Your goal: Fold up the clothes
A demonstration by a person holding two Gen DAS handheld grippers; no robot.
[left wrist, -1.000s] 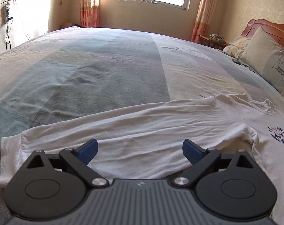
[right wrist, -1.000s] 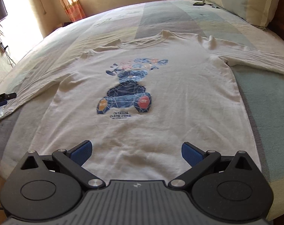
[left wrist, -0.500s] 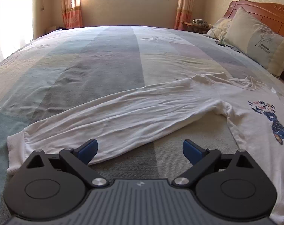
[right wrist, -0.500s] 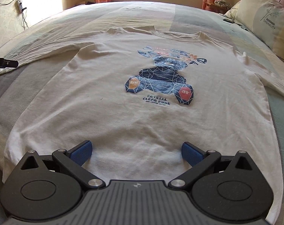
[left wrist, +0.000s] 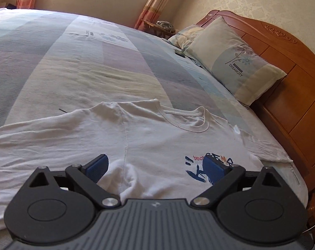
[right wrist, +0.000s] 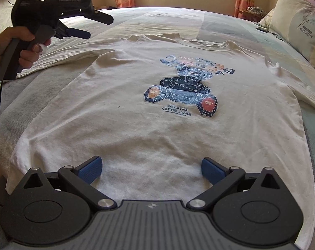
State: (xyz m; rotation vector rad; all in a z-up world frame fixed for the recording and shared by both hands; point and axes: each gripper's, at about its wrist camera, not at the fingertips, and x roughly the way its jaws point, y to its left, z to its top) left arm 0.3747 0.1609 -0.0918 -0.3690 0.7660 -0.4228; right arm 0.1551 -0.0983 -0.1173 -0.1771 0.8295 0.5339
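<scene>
1. Broadly, the bed [right wrist: 43, 95] with its striped cover carries everything; it serves as the flat folding surface, and a wooden headboard [left wrist: 282, 66] closes its far right end.
2. Spread face-up across the bed lies the white long-sleeved shirt [right wrist: 120, 112], collar away from the right camera and hem nearest it; laid flat like this, it looks ready for a first fold, none being made yet.
3. Its left sleeve [right wrist: 63, 54] stretches out sideways, presumably so it can be folded in over the body.
4. A pillow [left wrist: 236, 62] leans on the headboard, printed "DREAMCITY".
5. The left gripper [left wrist: 155, 167], held by the left hand [right wrist: 15, 43], hovers over the sleeve seam, fingers spread wide and holding nothing; whether they touch the cloth is hard to tell.
6. The right gripper [right wrist: 152, 169] sits at the hem, fingers likewise spread and empty, probably poised to pinch it.
7. The shirt's bear print [right wrist: 184, 91] reads "CRYSTAL CLEAR PURE"; the line beneath is too small to read.
</scene>
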